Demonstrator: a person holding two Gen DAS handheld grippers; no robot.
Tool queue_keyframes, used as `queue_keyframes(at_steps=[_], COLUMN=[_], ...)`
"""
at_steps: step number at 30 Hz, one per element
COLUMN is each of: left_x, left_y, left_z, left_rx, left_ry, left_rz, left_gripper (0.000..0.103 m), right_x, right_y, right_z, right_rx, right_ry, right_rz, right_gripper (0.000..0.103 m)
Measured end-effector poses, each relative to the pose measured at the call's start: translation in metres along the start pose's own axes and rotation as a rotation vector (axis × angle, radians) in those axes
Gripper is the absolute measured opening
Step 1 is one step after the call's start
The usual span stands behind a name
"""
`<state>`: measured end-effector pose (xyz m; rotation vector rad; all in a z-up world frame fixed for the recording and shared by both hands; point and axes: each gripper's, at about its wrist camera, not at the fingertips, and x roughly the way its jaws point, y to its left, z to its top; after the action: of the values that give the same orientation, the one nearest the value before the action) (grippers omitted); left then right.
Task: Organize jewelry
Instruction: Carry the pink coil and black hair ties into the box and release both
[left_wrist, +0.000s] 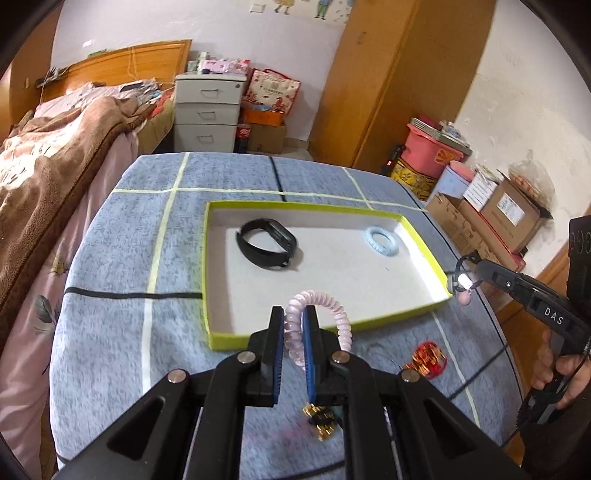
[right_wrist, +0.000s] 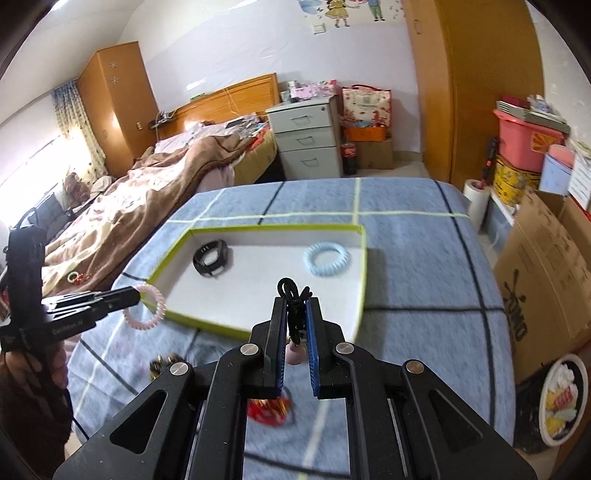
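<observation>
Pink spiral hair tie (left_wrist: 320, 320) is pinched tight in the left gripper (left_wrist: 293, 332), hanging just off the near edge of the green-rimmed tray (left_wrist: 424, 236). Right gripper (right_wrist: 296, 325) is clamped on a black cord charm (right_wrist: 293, 295) by the tray's near right corner. Inside the tray: black watch band (left_wrist: 266, 248) and blue hair tie (left_wrist: 382, 240), well apart.

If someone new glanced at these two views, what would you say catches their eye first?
Probably the white tray with its yellow-green rim on the blue checked cloth, holding a black band and a pale blue hair tie. Next, the two claws above its near edge: the left claw shut on a pink hair tie, the right claw shut on a black cord with a pink charm.
</observation>
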<state>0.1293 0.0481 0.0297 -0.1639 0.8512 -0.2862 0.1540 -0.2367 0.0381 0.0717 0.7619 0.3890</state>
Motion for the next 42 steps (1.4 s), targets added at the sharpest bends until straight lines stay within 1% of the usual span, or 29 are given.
queue_keyframes(at_steps=[3,10,13,16,19,22,24,29,37,42], left_x=[0.004,0.026,0.035,0.040,0.048,0.055,0.060,0.069,0.072,0.074], left_y=[0.006,0.017,0.020,0.020,0.023,0.029,0.031,0.036,0.034,0.035], left_z=[0.007,0.024,0.029,0.032,0.033,0.035,0.034,0.032,0.032,0.033], left_rx=[0.003,-0.016,-0.019,-0.005,-0.001,-0.022,-0.026,-0.043,-0.035,-0.039], left_ry=[-0.002,0.013,0.024,0.025,0.043,0.052,0.065,0.091,0.095,0.097], left_rz=[-0.002,-0.013,0.003,0.000,0.025,0.019,0.024,0.031,0.047,0.045], left_gripper=[0.010,0.010,0.010,0.010,0.010,0.010,0.010,0.010,0.011,0.011], right_x=[0.017,0.067,0.090,0.112,0.128,0.140,0.147,0.158,0.167,0.172], right_y=[0.007,0.015,0.023,0.027,0.030,0.030,0.031,0.030,0.024,0.027], right_z=[0.014,0.043,0.052,0.059,0.064,0.068,0.068,0.067,0.063,0.059], right_rx=[-0.021,-0.007,-0.029,-0.035,-0.029,-0.004,-0.005,-0.013,-0.048,-0.084], right_ry=[0.020,0.082,0.114,0.151,0.172,0.183,0.199,0.221,0.253,0.266], right_rz=[0.021,0.102,0.107,0.121,0.148,0.194,0.200,0.183,0.088,0.059], right_gripper=[0.010,0.010,0.010,0.010,0.010,0.010,0.011,0.010,0.011,0.011])
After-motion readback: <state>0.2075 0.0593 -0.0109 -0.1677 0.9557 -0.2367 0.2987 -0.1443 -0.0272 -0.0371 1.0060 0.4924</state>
